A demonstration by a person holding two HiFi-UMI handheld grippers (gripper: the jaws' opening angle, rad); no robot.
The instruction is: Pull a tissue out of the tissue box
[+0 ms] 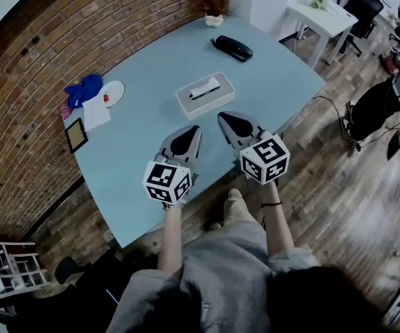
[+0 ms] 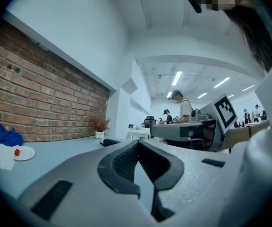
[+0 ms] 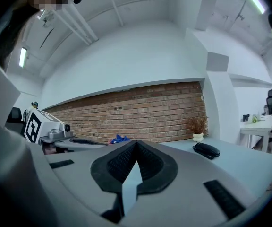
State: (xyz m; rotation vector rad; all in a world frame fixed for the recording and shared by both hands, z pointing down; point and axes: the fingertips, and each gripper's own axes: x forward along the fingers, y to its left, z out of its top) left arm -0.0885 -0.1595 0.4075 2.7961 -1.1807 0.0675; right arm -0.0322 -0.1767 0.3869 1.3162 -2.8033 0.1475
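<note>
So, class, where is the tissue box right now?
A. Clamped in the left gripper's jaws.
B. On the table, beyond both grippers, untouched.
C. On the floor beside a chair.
B: the tissue box sits on the table ahead of the left gripper and right gripper, neither touching it.

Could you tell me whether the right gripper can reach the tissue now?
Likely yes: nothing lies between the right gripper and the tissue box, though its shut jaws must open first.

Left tool (image 1: 195,130) and right tool (image 1: 223,118) abreast, jaws together.
</note>
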